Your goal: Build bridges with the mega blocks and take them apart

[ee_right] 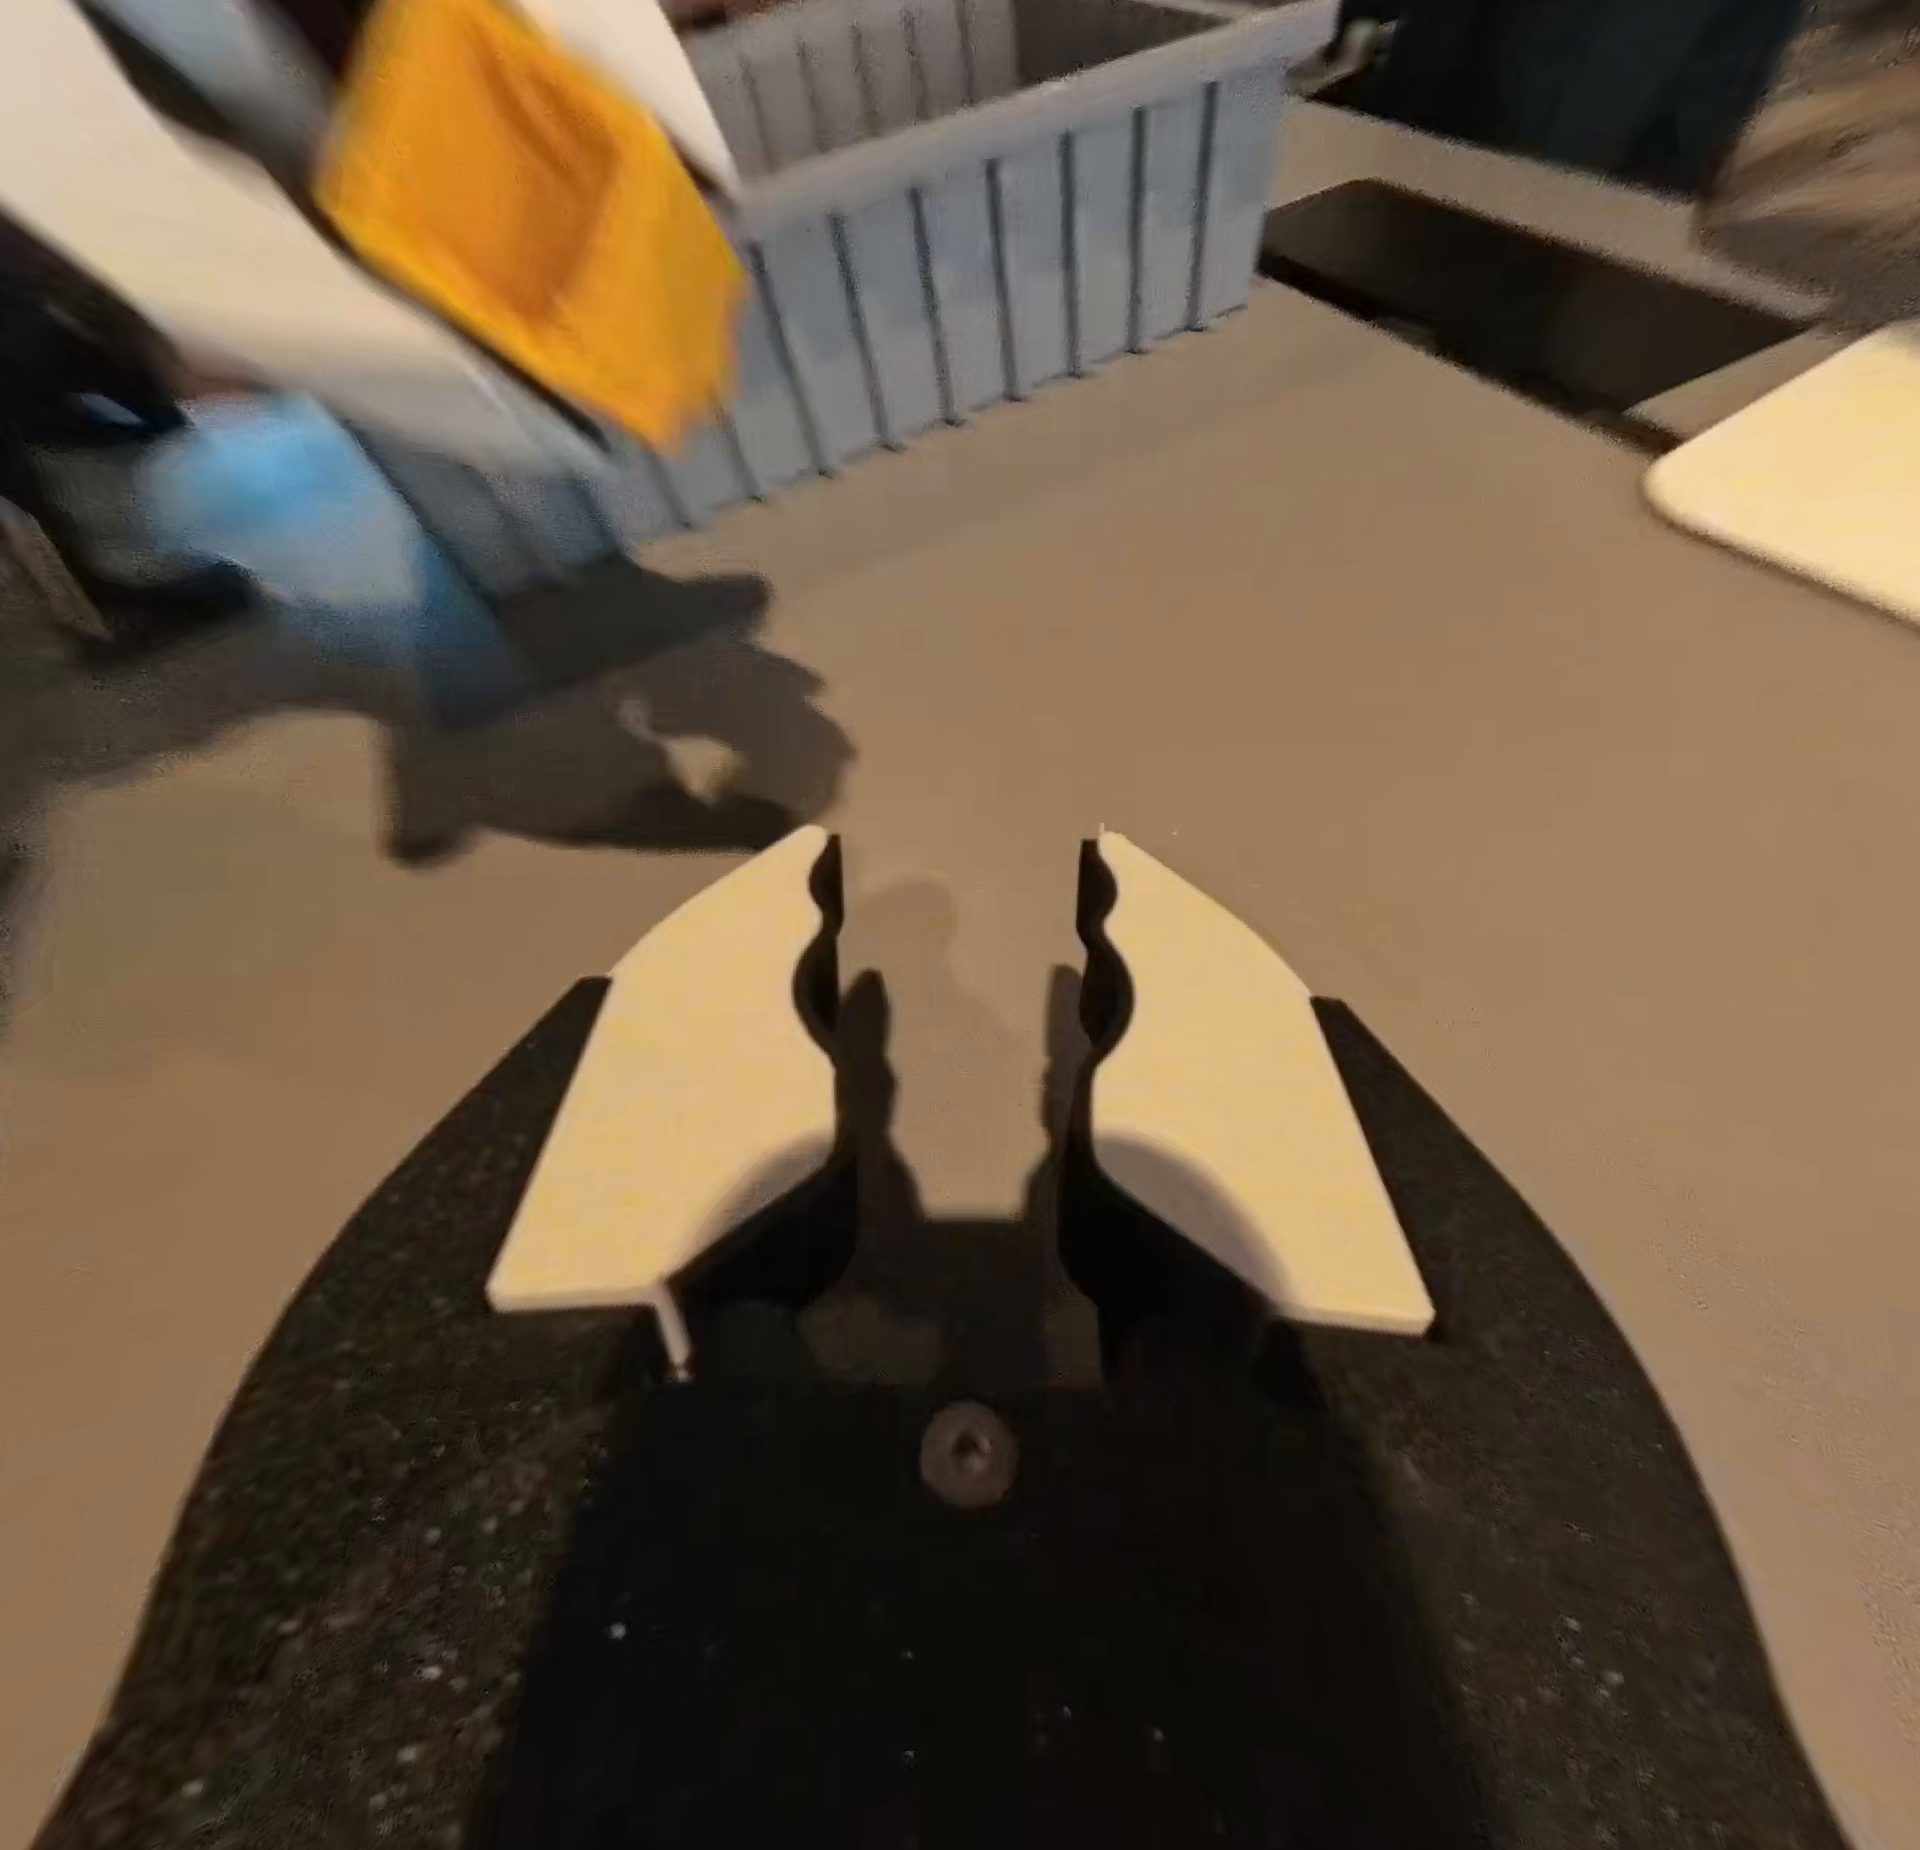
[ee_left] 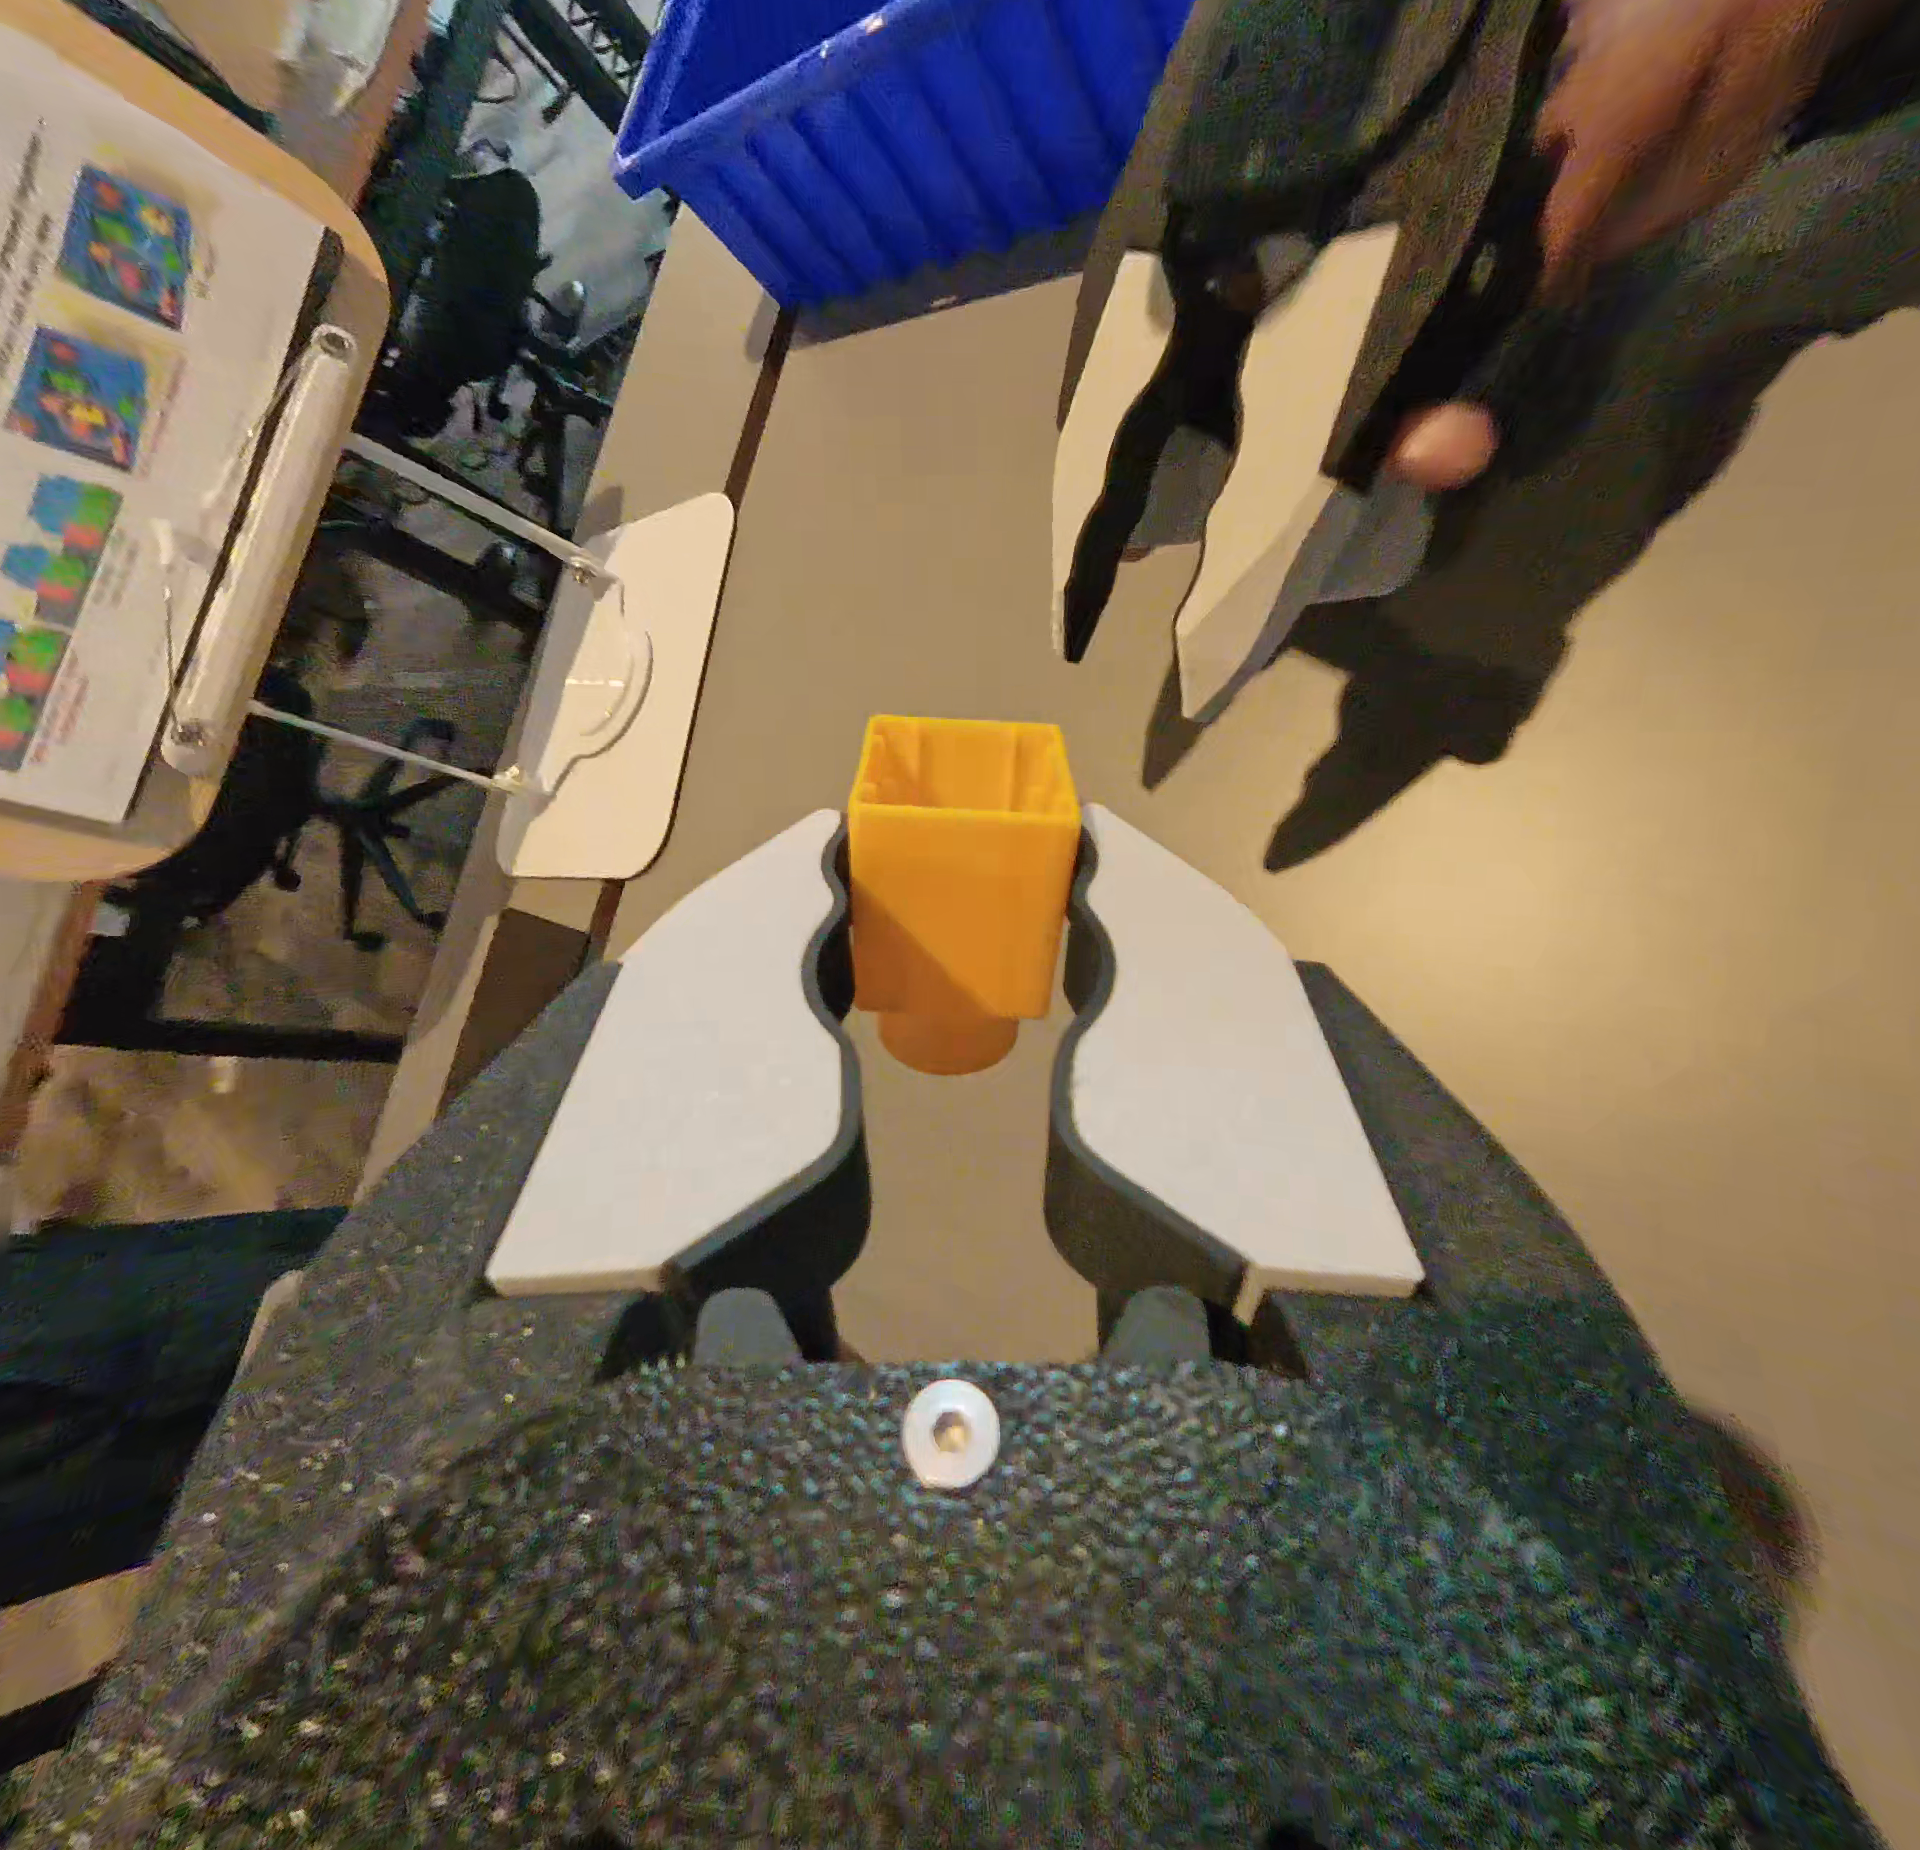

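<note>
Sitting clamped between the fingers of the left gripper point(ee_left: 964, 844) is a single orange block point(ee_left: 961, 896), held in the air above the tan table point(ee_left: 1558, 1073); its long axis runs straight along the fingers, the open hollow underside pointing forward and away, the round stud pointing back toward the gripper body (so the block lies on its side relative to the table). The jaws press on its two flat side walls, near the tips

Taking the block as the landmark: the right gripper point(ee_left: 1132, 647) hangs ahead of it and off to its right, apart from it, tips aimed down toward the table. In its own wrist view the right gripper point(ee_right: 961, 850) has its jaws spread with nothing between them, only bare table beneath. The left gripper is plainly the one that has the block; the right would have to swing in toward the hollow end to meet it

Farther beyond the block stands a blue bin point(ee_left: 883, 127), at the table's far edge. To the block's left, past the table's side edge, a sheet with coloured pictures point(ee_left: 94, 429) lies on a pale wooden surface. No other blocks show, so the bridge seems not yet begun or already taken apart
</note>
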The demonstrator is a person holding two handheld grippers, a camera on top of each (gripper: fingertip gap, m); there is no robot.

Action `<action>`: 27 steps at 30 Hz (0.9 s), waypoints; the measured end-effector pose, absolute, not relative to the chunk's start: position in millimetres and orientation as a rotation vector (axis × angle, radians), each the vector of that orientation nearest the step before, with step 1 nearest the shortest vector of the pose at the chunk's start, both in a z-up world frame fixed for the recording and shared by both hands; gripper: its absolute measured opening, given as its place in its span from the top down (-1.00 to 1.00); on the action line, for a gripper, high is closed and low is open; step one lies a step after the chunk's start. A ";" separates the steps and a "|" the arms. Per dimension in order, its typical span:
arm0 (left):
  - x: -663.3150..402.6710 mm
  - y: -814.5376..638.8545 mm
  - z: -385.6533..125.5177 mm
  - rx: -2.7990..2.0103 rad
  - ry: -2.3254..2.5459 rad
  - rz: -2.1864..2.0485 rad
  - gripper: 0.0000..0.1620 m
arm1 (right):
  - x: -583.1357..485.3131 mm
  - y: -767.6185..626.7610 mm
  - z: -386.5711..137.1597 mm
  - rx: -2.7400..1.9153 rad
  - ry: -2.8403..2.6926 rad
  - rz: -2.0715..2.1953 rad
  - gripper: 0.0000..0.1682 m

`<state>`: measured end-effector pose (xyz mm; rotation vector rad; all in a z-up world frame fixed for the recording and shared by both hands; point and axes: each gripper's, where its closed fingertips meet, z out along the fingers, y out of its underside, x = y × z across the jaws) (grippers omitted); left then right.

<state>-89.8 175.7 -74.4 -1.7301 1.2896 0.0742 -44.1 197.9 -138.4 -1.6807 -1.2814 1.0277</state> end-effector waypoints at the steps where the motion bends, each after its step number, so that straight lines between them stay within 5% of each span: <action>1: -80.5 182.8 -84.4 -1.713 1.307 0.125 0.55 | -40.1 194.8 -132.6 -1.714 -1.248 1.124 0.46; 20: -19.8 198.8 -147.3 -1.486 1.389 0.139 0.54 | -18.7 193.6 -133.0 -1.898 -1.078 1.421 0.59; 27: -10.2 199.8 -145.5 -1.436 1.318 0.145 0.55 | -26.1 193.7 -151.0 -1.942 -1.129 1.252 1.00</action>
